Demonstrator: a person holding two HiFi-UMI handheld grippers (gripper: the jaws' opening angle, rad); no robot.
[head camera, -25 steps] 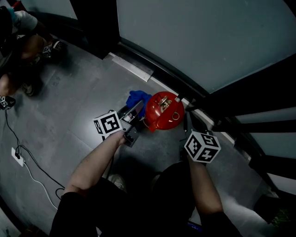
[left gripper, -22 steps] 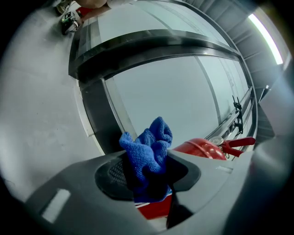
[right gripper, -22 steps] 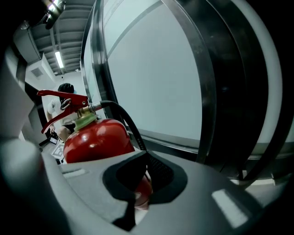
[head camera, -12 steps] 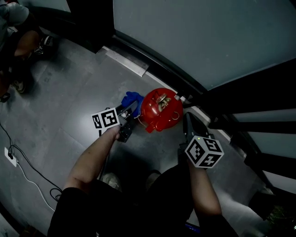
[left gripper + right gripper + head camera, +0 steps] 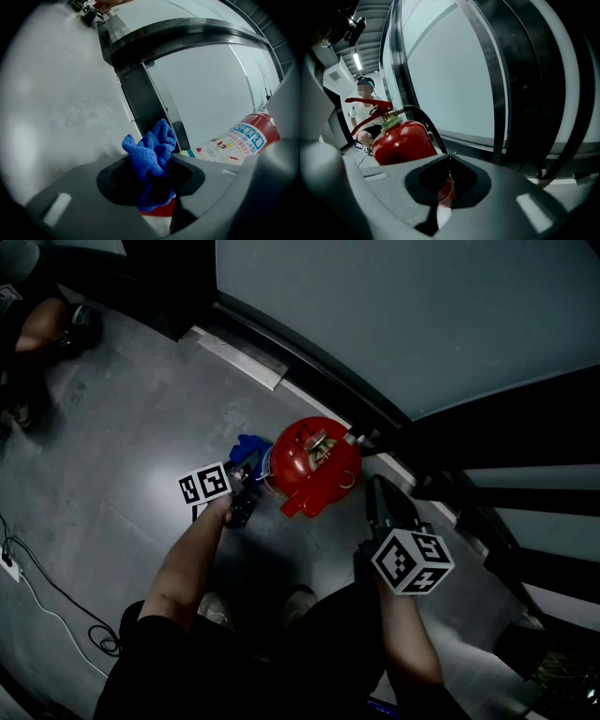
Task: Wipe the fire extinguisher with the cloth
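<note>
Fire extinguisher point(image 5: 309, 465) upright on the grey floor point(image 5: 122, 427), red, tight against the foot of the glass wall point(image 5: 394, 315), black hose point(image 5: 430, 127) curling down from the valve. Just to its left, left gripper point(image 5: 249, 470) reaching in on a bare forearm, jaws clamped on the blue cloth point(image 5: 151, 152), bunched up and poking out past the tips, right by the red flank. Touching or not, hard to call. On its right, right gripper point(image 5: 377, 486) held low, aimed at the cylinder, jaws pressed together with nothing between them, near the body but apart from it. Beyond the extinguisher, another person point(image 5: 361, 108) low on the floor.
</note>
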